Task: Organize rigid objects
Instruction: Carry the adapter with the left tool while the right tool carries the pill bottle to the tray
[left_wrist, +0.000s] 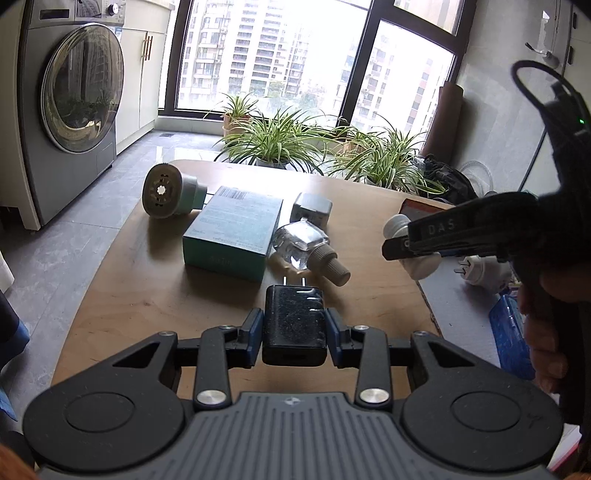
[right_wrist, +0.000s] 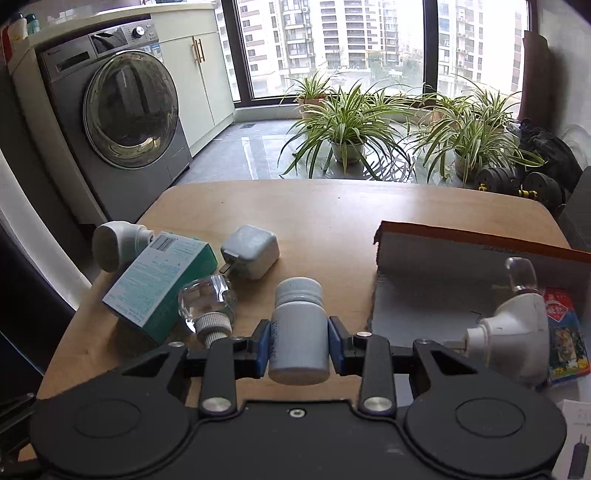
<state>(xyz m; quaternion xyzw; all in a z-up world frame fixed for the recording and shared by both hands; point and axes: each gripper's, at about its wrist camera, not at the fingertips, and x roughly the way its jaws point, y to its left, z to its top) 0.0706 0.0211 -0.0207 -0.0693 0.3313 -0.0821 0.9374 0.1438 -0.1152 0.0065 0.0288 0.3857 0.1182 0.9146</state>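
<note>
My left gripper (left_wrist: 294, 329) is shut on a black plug adapter (left_wrist: 293, 314), its prongs pointing away, just above the wooden table (left_wrist: 129, 295). My right gripper (right_wrist: 299, 341) is shut on a white pill bottle (right_wrist: 299, 321) held lying along the fingers; from the left wrist it shows at the right (left_wrist: 406, 245). On the table lie a teal box (right_wrist: 159, 280), a clear glass bottle with a ribbed cap (right_wrist: 207, 301), a grey cube charger (right_wrist: 251, 251) and a round white device (right_wrist: 114, 243).
An open cardboard box (right_wrist: 443, 240) at the table's right holds a white plug-in device (right_wrist: 513, 332) and a blue packet (right_wrist: 565, 332). A washing machine (right_wrist: 122, 110) stands at the left, with potted plants (right_wrist: 343, 122) and dumbbells (right_wrist: 517, 184) beyond the table.
</note>
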